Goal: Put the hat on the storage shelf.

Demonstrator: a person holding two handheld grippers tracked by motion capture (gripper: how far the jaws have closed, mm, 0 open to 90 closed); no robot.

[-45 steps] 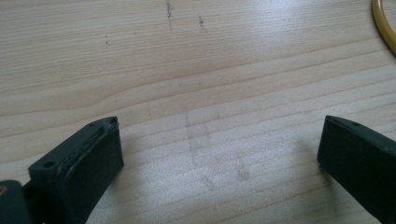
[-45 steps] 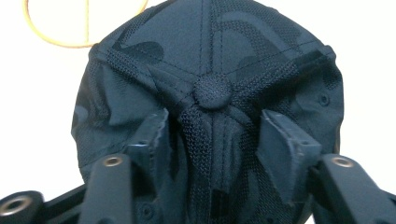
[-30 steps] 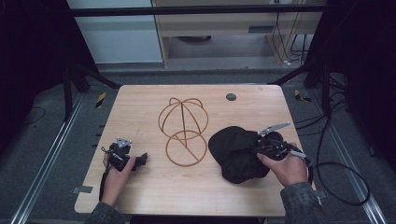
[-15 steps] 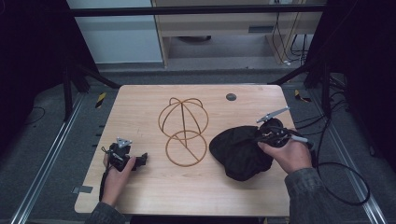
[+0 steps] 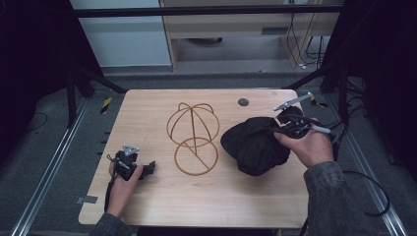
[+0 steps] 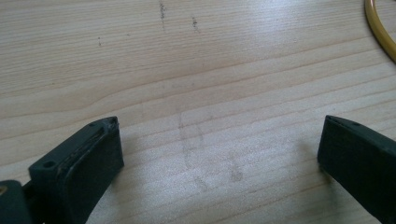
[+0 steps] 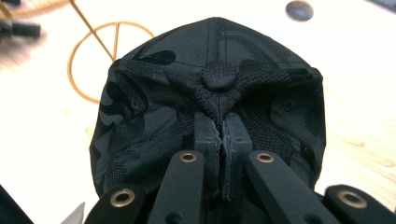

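Right claw [image 7: 223, 128] clamped on black cap [image 7: 210, 107] crown; left claw [image 6: 219, 154] apart over table [image 6: 187, 56]

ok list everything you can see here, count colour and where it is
cap: 1, black with a faint camouflage pattern, right part of the table, pinched in the crown beside the top button
wire hat stand: 1, gold, middle of the table, a domed cage over a ring base
round disc: 1, dark, far edge of the table, right of the stand
table: 1, light wood
left gripper: 1, black, near left of the table, jaws wide apart over bare wood
right gripper: 1, black, jaws shut on the cap fabric
hands: 2, left hand and right hand, one on each gripper, grey sleeves
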